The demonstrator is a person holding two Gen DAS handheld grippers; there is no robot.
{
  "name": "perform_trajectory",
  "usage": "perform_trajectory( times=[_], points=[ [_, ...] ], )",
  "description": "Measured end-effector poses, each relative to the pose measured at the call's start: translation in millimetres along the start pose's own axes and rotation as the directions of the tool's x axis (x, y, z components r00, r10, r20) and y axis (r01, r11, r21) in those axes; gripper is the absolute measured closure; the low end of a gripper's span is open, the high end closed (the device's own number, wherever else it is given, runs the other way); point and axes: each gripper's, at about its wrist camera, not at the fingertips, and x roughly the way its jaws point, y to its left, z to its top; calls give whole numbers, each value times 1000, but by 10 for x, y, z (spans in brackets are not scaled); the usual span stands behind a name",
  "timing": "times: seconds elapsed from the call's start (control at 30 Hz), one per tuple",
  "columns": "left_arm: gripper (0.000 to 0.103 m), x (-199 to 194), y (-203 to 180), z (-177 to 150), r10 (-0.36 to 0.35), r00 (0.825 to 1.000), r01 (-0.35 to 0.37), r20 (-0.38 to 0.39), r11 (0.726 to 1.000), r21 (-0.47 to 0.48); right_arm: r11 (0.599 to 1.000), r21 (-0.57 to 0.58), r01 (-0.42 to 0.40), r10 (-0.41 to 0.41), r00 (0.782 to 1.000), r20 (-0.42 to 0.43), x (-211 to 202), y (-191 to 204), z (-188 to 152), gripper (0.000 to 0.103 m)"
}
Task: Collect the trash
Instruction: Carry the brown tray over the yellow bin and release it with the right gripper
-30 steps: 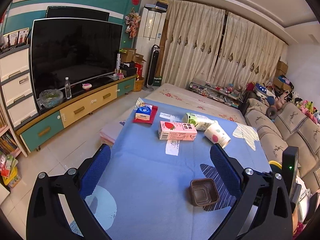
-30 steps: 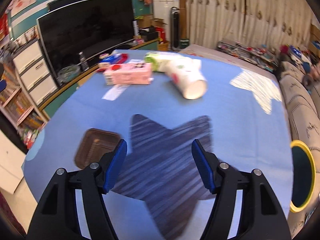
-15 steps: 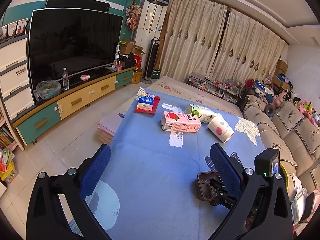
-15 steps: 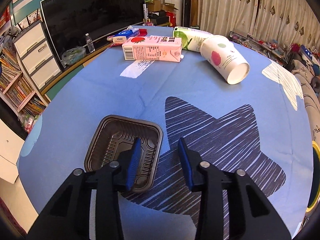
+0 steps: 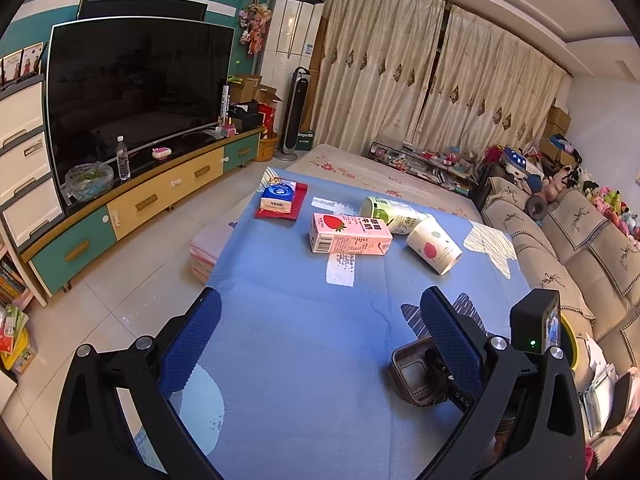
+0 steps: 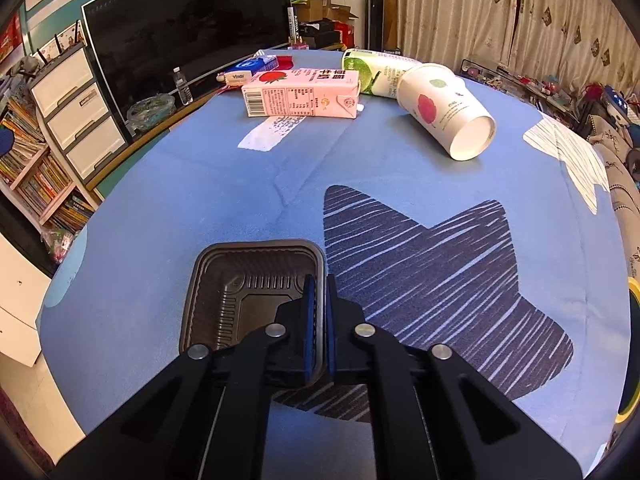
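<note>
A: Where is the brown plastic tray (image 6: 236, 292)?

B: In the right wrist view it sits low and left of centre on the blue cloth (image 6: 224, 200), open side up, its right edge touching the dark striped star patch (image 6: 432, 280). In the left wrist view the tray shows at the lower right, partly behind that gripper's right finger.

A: And the right gripper (image 6: 317, 292)?

B: Its jaws have just been closing and now pinch the tray's right wall: one blue pad inside the tray, the other outside, with only the thin wall between them.

A: The left gripper (image 5: 320, 344)?

B: Its fingers stand wide apart over bare blue cloth at the bottom of its view, holding nothing.

A: What lies farther up?

B: In the right wrist view, a pink strawberry milk carton (image 6: 300, 94) lies on its side at upper centre, with a white slip of paper (image 6: 272, 132) just below it. To its right a green-and-white cup (image 6: 376, 72) lies on its side, and a white paper cup (image 6: 444, 108) with a red apple print lies tipped, its flat base toward the camera; the two cups touch or nearly so.

A: Beyond those?

B: A blue tissue pack (image 5: 278, 198) on a red sheet (image 5: 298, 204) at the cloth's far edge. A large dark television (image 5: 136, 92) fills the upper left, and a beige sofa (image 5: 580, 248) runs down the right edge.
</note>
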Motion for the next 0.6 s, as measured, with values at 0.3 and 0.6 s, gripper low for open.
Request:
perform_trajectory(
  times=[0.3, 0.6],
  points=[
    [5, 121, -147, -9, -24, 999, 25, -23, 999, 29, 996, 86, 29, -34, 998, 53, -249, -378, -67, 99],
    [5, 286, -211, 82, -62, 998, 61, -15, 998, -11, 944, 276, 183, -222, 968, 116, -789, -1337, -298, 99]
  ],
)
